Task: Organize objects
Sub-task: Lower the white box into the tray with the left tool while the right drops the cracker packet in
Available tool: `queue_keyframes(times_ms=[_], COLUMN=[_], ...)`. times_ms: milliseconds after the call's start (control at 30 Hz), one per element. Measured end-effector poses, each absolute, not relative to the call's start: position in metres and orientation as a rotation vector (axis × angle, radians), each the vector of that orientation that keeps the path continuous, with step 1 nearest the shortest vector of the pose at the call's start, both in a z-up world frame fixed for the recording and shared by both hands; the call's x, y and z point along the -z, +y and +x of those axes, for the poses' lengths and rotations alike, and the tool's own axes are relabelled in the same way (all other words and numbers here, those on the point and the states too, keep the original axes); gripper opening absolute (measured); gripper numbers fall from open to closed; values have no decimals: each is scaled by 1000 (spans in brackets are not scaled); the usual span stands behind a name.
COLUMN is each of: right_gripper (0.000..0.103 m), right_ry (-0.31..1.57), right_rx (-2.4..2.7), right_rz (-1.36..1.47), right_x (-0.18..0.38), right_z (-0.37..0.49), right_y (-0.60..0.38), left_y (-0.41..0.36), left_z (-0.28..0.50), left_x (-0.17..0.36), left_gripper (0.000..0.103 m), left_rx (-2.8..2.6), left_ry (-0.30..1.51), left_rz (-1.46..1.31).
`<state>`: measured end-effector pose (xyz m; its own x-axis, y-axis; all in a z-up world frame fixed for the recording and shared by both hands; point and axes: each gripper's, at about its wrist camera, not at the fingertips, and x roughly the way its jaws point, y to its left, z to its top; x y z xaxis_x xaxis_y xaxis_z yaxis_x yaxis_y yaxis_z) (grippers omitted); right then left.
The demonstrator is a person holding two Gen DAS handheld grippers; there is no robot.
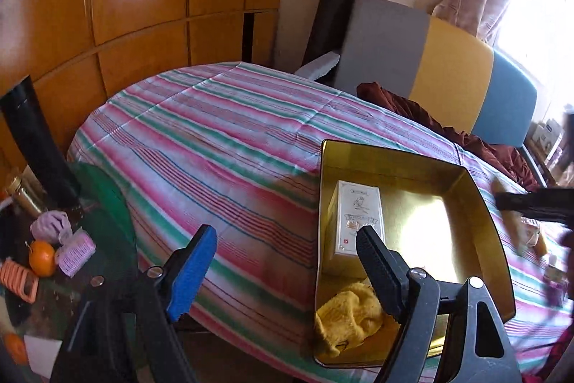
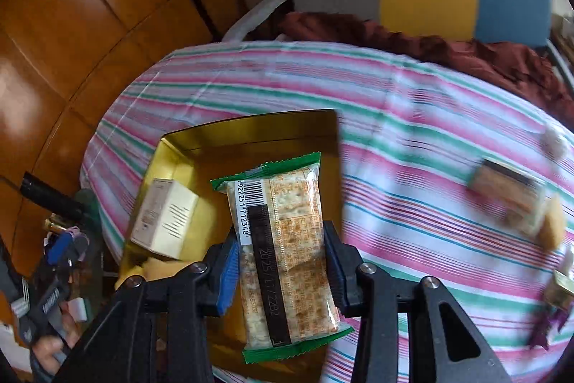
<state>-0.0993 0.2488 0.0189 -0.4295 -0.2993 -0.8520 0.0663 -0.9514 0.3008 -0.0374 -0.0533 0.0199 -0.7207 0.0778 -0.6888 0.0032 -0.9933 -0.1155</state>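
A gold tin tray (image 1: 480, 203) sits on the striped tablecloth (image 1: 222, 139); it also shows in the right wrist view (image 2: 251, 128). Inside it lie a white carton (image 1: 355, 214) (image 2: 165, 218) and a yellow cloth (image 1: 348, 314). My right gripper (image 2: 281, 239) is shut on a cracker packet (image 2: 283, 250) with green ends, held above the tray. My left gripper (image 1: 287, 239) is open and empty at the tray's left edge, one finger over the carton. The right gripper's dark body (image 1: 531, 203) shows blurred at the right of the left wrist view.
More snack packets (image 2: 509, 200) and small wrapped items (image 2: 556, 286) lie blurred on the cloth to the right. A side table on the left holds an orange (image 1: 42, 257), hair rollers (image 1: 75, 250) and a black tube (image 1: 39, 146). A multicoloured chair (image 1: 448, 78) with maroon fabric stands behind.
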Motion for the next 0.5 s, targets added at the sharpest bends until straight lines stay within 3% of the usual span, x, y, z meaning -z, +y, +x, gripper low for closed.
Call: queue_keyframes(times_ms=[367, 500], right_gripper=[44, 53], right_ry=[-430, -560], right_rx=[2300, 2169], right_rz=[1799, 1747], right_x=[59, 69], right_z=[-161, -160], right_y=[162, 149], left_y=[-62, -63], left_z=[-44, -46], left_x=[-5, -3], left_gripper=[81, 81], left_rx=[-2836, -2834], left_ry=[-227, -236], left_rz=[-1221, -1233])
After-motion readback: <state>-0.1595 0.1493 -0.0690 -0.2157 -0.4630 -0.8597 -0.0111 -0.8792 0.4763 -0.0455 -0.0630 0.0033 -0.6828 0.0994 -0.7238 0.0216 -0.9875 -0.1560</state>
